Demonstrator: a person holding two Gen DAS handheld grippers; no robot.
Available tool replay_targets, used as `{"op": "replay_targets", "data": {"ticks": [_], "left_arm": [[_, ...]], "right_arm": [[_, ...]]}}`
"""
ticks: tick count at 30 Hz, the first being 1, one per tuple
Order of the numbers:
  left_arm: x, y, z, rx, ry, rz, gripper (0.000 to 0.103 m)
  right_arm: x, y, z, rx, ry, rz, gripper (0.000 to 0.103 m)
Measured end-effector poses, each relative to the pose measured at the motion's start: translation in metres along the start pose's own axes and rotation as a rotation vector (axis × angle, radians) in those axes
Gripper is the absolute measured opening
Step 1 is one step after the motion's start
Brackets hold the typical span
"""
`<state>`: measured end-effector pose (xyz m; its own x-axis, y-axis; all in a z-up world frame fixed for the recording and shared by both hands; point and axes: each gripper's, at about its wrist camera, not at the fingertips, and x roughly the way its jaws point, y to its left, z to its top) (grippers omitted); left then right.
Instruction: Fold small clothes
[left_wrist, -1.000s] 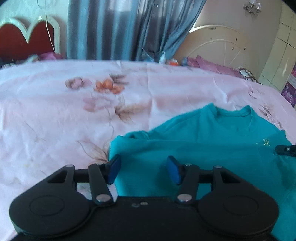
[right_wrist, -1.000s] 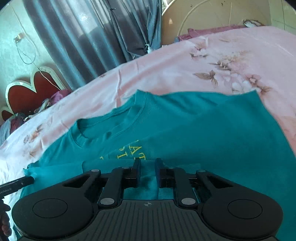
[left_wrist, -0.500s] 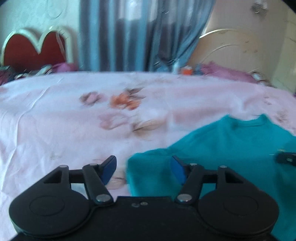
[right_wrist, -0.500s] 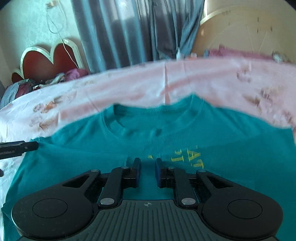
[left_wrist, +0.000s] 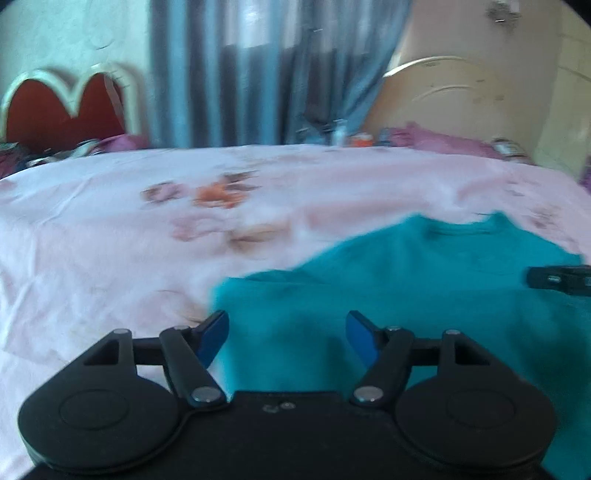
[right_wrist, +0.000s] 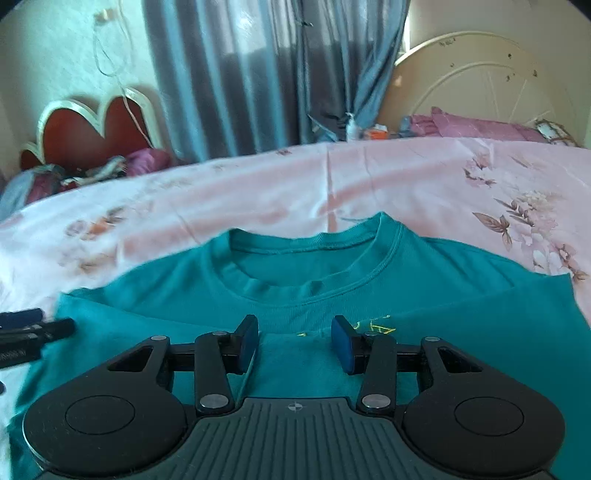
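Nearest me in the right wrist view, my right gripper (right_wrist: 294, 341) has just been opening; its blue pads (right_wrist: 246, 344) now stand apart with a folded flap of the teal cotton T-shirt (right_wrist: 443, 314) lying loose in the gap, nothing pinched. My left gripper (left_wrist: 287, 338) has been opening too and stands wider still, over the shirt's left edge at lower centre of the blurred left view, its pads off the cloth.

The shirt lies flat on the pink floral bedsheet (right_wrist: 258, 192), directly ahead of the right gripper. It spreads wide across the frame, hem side towards me, ribbed neckline (right_wrist: 314, 254) at the far end, centre frame, yellow lettering just past my right pads.

From the left gripper the shirt runs off to the lower right, with bare sheet to the left. So I judge the left hand nearer the side edge, the right nearer the middle.

Farther off, grey curtains (right_wrist: 236, 74) hang across the upper centre.
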<state>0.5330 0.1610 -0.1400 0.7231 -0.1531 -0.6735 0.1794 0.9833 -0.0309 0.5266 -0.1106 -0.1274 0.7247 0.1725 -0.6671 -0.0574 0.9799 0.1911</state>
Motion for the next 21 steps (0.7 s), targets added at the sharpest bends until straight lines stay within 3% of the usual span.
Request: {"op": "replay_targets", "data": {"ticks": [2,6,8,11,14,21], "left_arm": [[-0.009,-0.02,-0.006,0.041,0.0,-0.021,0.068],[-0.013,-0.035,-0.025,0.036,0.025,-0.036,0.066],[-0.01,-0.035,-0.038,0.04,0.053,0.002,0.065],[-0.022,-0.029,-0.05,0.006,0.031,0.013,0.065],[-0.03,-0.034,-0.058,0.028,0.034,0.048,0.065],[-0.033,-0.044,-0.063,0.023,0.048,0.119,0.069]], "right_arm": [[-0.003,-0.003,-0.007,-0.003,0.046,0.04,0.043],[-0.021,-0.011,-0.027,-0.097,0.053,0.025,0.043],[-0.026,-0.029,-0.038,-0.101,0.07,-0.025,0.043],[-0.042,-0.066,-0.048,-0.035,0.085,-0.086,0.043],[-0.057,-0.094,-0.058,0.038,0.097,-0.076,0.043],[-0.056,-0.108,-0.065,0.009,0.105,-0.021,0.043]]}}
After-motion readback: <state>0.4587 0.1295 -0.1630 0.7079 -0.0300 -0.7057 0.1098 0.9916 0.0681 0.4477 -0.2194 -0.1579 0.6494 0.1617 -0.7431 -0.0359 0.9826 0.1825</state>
